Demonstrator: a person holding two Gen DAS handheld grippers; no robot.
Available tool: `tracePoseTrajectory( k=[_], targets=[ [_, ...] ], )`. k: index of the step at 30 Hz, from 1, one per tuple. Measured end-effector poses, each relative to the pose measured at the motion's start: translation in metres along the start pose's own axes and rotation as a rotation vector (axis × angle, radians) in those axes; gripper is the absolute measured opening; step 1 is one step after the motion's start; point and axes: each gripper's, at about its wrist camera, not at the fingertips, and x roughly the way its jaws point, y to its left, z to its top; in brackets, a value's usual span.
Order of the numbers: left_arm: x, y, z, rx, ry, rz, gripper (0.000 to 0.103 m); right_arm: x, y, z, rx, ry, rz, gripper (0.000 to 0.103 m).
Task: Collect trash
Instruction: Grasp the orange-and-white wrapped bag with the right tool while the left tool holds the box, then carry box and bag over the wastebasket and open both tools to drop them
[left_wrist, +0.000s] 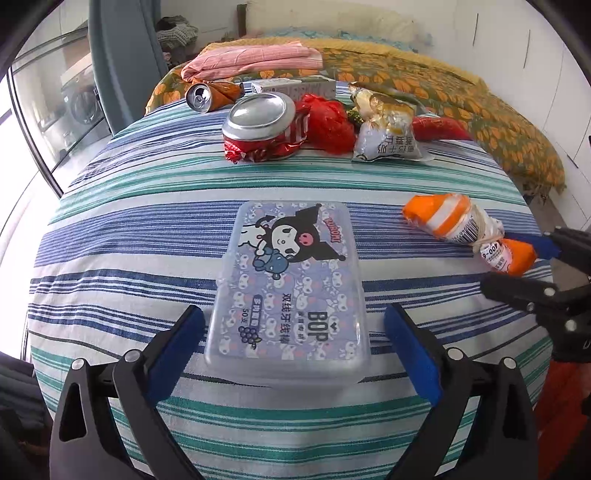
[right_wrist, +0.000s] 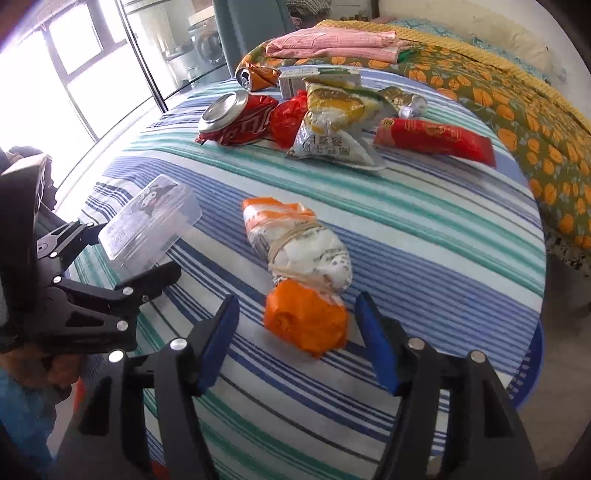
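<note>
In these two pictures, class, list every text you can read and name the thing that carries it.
"BOP" and "50": clear plastic floss-pick box with cartoon lid.
"400-6": rolled orange-and-white wrapper bound with rubber bands; its barcode digits are too small.
Crushed red can: white characters, unreadable.
Silver-and-yellow snack bag: print too distorted.

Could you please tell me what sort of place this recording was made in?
Most likely a bedroom at home: the trash lies on a bed with a striped sheet, a folded pink blanket sits near a pillow, and a washing machine stands beyond a glass partition.
</note>
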Motion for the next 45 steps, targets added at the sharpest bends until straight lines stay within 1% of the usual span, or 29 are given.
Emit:
tracePoseTrajectory(
  k=[2, 4, 6, 8, 13, 14, 15, 16, 17, 18, 19, 20, 25, 28, 31, 34, 38, 43, 45],
  targets=[
    [0.000, 0.000, -0.001, 0.002, 0.001, -0.003, 0.097, -0.004, -0.003, 0.005, 0.002, -0.010, -0.002, 0.065],
    [-0.001, 0.001, 0.000, 0.004, 0.004, -0.012, 0.097, -0.008, -0.009, 0.014, 0.026, -0.018, 0.018, 0.065],
    [-0.003, 0.005, 0.002, 0.001, 0.008, -0.051, 0.097, -0.007, -0.012, 0.026, 0.037, -0.011, 0.033, 0.065],
    [-0.007, 0.010, 0.006, -0.008, 0.009, -0.078, 0.097, 0.000, -0.015, 0.036, 0.027, 0.034, 0.042, 0.065],
    [-0.010, 0.014, 0.023, 0.008, 0.015, -0.096, 0.096, 0.026, -0.004, 0.051, -0.021, 0.137, 0.047, 0.065],
    [-0.008, 0.013, 0.026, 0.017, 0.024, -0.091, 0.092, 0.029, -0.004, 0.051, -0.022, 0.146, 0.043, 0.062],
    [-0.005, 0.013, 0.028, 0.026, 0.037, -0.089, 0.088, 0.031, -0.002, 0.051, -0.029, 0.160, 0.036, 0.054],
    [-0.002, 0.012, 0.030, 0.032, 0.050, -0.095, 0.086, 0.033, 0.002, 0.051, -0.048, 0.179, 0.031, 0.052],
    [0.001, 0.011, 0.031, 0.037, 0.064, -0.104, 0.080, 0.035, 0.005, 0.050, -0.064, 0.194, 0.027, 0.047],
    [0.003, 0.009, 0.032, 0.042, 0.072, -0.108, 0.070, 0.034, 0.008, 0.049, -0.078, 0.196, 0.013, 0.047],
    [0.003, 0.008, 0.032, 0.048, 0.077, -0.109, 0.064, 0.032, 0.009, 0.049, -0.079, 0.184, 0.002, 0.046],
    [0.003, 0.006, 0.032, 0.052, 0.076, -0.106, 0.062, 0.028, 0.011, 0.049, -0.078, 0.168, 0.004, 0.046],
    [-0.009, 0.002, 0.030, 0.035, 0.034, -0.116, 0.062, 0.003, 0.010, 0.048, -0.064, 0.093, 0.016, 0.046],
    [-0.019, -0.007, 0.030, 0.033, 0.007, -0.117, 0.062, -0.007, 0.007, 0.045, -0.054, 0.067, 0.024, 0.046],
    [-0.027, -0.021, 0.033, 0.031, -0.008, -0.134, 0.062, -0.018, 0.001, 0.039, -0.035, 0.041, 0.031, 0.046],
    [-0.033, -0.042, 0.036, 0.044, -0.020, -0.154, 0.062, -0.033, -0.017, 0.030, 0.004, 0.007, 0.026, 0.046],
    [-0.040, -0.082, 0.042, 0.074, -0.037, -0.206, 0.062, -0.059, -0.060, 0.015, 0.082, -0.051, -0.025, 0.046],
    [-0.044, -0.147, 0.056, 0.125, -0.051, -0.292, 0.062, -0.094, -0.136, -0.012, 0.194, -0.118, -0.143, 0.046],
    [-0.042, -0.177, 0.062, 0.154, -0.051, -0.322, 0.062, -0.105, -0.168, -0.024, 0.236, -0.128, -0.176, 0.046]
  ],
)
